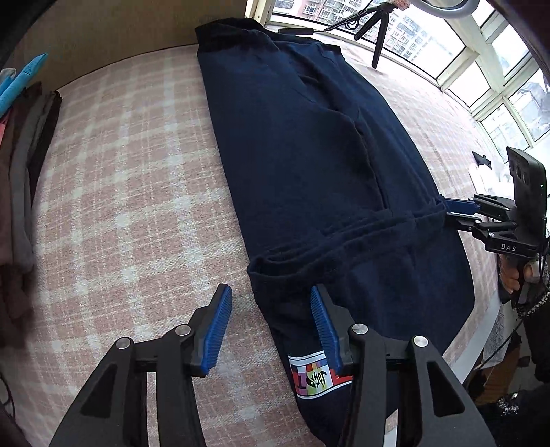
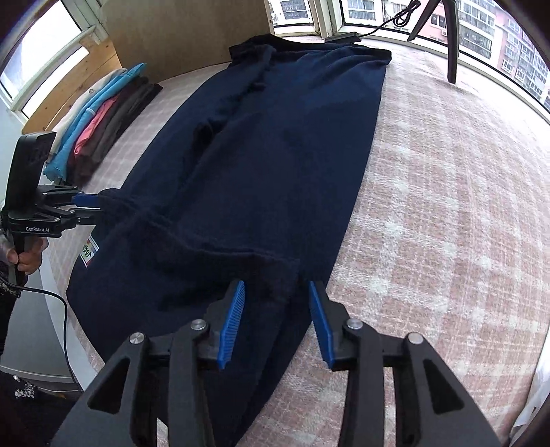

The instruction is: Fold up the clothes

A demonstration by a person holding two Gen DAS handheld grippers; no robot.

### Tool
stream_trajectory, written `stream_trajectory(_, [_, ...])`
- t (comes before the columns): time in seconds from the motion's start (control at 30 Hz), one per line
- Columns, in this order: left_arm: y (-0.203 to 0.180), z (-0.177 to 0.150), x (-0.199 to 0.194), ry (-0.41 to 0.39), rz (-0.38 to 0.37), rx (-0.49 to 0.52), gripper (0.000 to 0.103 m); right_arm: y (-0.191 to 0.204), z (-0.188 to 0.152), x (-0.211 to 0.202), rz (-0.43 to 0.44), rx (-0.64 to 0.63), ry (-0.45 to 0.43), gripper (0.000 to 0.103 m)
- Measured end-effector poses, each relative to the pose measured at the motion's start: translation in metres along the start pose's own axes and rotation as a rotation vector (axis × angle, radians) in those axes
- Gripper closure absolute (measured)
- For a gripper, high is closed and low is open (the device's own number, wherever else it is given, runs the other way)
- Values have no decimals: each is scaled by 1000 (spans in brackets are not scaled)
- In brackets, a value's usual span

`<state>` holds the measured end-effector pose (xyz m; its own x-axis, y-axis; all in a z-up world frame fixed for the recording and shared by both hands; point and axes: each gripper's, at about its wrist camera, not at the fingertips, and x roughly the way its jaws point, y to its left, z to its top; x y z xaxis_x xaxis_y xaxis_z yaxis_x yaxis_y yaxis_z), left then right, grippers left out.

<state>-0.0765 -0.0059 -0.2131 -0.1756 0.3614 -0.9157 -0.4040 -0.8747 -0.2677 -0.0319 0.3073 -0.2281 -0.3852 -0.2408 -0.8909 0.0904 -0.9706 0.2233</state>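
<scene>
A navy blue garment (image 1: 309, 144) (image 2: 275, 154) lies lengthwise on the pink checked bedspread (image 1: 130, 178) (image 2: 447, 206), its sides folded inward. A colourful label (image 1: 316, 374) (image 2: 90, 252) shows near its near left corner. My left gripper (image 1: 270, 289) (image 2: 100, 206) is open and straddles the garment's left edge, one pad over the bedspread and the other over the cloth. At the garment's near right edge my right gripper (image 2: 276, 285) (image 1: 448, 210) is also open, with dark cloth lying between its blue pads (image 2: 233, 316), which do not press on it.
A stack of folded clothes (image 1: 24, 172) (image 2: 103, 120) sits at the far left by a wooden board (image 2: 192, 31). A black tripod (image 1: 378, 37) (image 2: 452, 41) and a cable stand by the windows behind the garment. The bed edge (image 2: 44, 309) runs along the near side.
</scene>
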Motion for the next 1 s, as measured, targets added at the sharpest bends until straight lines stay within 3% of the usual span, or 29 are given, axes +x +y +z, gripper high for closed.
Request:
stream_trajectory(0.13, [-12, 3, -2, -37, -7, 89, 68, 0, -1, 0, -18, 11, -11, 61])
stream_trajectory(0.17, [-15, 3, -3, -48, -12, 107, 85, 1, -2, 0, -14, 11, -17, 61])
stream_trajectory(0.2, [-17, 3, -5, -54, -20, 118, 93, 3, -3, 0, -7, 6, -25, 61])
stream_trajectory(0.3, [-20, 5, -12, -67, -48, 142, 98, 8, -5, -5, 24, 4, -51, 97])
stream_trajectory(0.43, [-34, 6, -29, -86, -72, 200, 98, 8, -5, -20, 52, 21, -90, 98])
stream_trajectory(0.5, [-42, 7, -47, -140, -116, 237, 98, 6, -6, -33, 50, 39, -124, 98])
stream_trajectory(0.6, [-34, 16, -33, -151, -96, 256, 97, 1, -6, -35, 40, 38, -128, 98])
stream_trajectory(0.67, [-19, 22, -3, -55, -46, 201, 97, -2, -4, -19, 6, 46, -74, 97])
stream_trajectory(0.7, [-14, 27, 10, -10, -26, 176, 94, -2, -2, -10, -15, 50, -37, 96])
stream_trajectory(0.77, [-9, 24, 13, -4, -20, 150, 87, -1, -1, -6, -46, 48, -15, 90])
stream_trajectory(0.83, [-6, 20, 7, -22, -14, 132, 81, 1, 0, -14, -69, 48, -36, 76])
stream_trajectory(0.9, [-2, 17, -9, -55, 0, 117, 65, 3, 0, -27, -67, 52, -71, 72])
stream_trajectory(1.0, [4, -2, -35, -59, -40, 68, 65, 11, -8, -43, -24, 51, -79, 72])
